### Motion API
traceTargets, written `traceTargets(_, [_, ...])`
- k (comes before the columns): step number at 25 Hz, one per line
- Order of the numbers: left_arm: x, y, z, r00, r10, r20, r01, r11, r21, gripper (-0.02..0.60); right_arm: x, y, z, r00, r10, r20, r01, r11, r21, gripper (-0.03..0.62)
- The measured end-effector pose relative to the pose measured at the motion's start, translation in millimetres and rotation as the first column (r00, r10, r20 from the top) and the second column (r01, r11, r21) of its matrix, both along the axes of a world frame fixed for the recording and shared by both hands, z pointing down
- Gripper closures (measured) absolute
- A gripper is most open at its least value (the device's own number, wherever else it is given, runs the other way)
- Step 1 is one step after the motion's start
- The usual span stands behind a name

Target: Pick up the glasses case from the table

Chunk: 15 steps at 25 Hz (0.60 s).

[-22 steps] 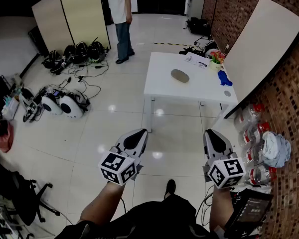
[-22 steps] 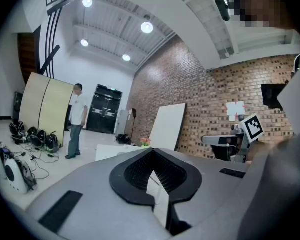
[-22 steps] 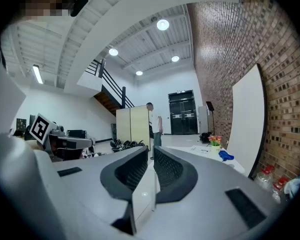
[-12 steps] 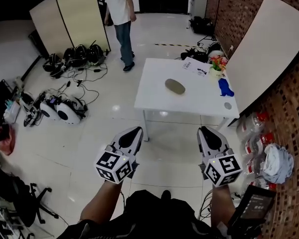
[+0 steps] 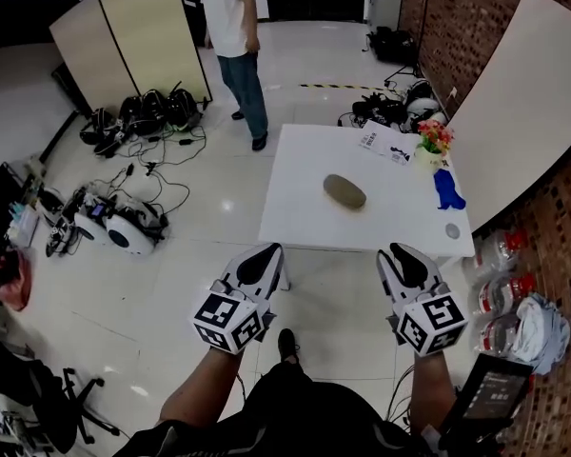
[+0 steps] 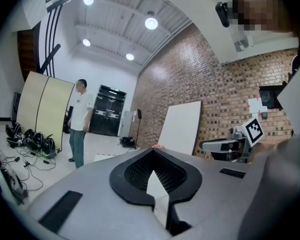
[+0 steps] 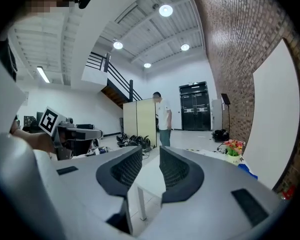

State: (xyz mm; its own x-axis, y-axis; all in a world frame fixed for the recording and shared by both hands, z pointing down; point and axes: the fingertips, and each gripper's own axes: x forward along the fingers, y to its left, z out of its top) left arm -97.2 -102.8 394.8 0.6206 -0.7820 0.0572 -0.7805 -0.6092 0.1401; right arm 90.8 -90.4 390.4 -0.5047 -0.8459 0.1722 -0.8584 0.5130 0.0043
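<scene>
Jaws of the left gripper [image 5: 265, 256] are closed, tip against tip, with nothing inside, so this one is probably only carried along. Those of the right gripper [image 5: 401, 254] stand a little apart and are empty too. The grey-brown oval glasses case [image 5: 344, 191] lies flat on the white rectangular table [image 5: 295, 212]. It is ahead of both pairs of jaws, well apart from them, roughly between their two lines. Both grippers point nearly level over the pale glossy floor [image 5: 219, 246], which suits an approach. To take the case, the right jaws will probably need a wider gap.
</scene>
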Motion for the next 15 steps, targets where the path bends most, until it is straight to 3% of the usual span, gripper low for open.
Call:
traceTargets(8, [-15.1,-113.2,12.3,0.995,0.090,0.049,-0.090,0.996,-0.001,0.580,-31.4,-99.9,-0.5,0.998,0.027,-0.061,-0.028,0.999,-0.019,0.456])
traceTargets(15, [-7.6,-192.6,20.5,0.993,0.114,0.025,-0.112,0.992,-0.050,0.580,-28.1,-181.0,16.6,0.993,0.019,-0.120,-0.031,0.994,-0.105,0.339])
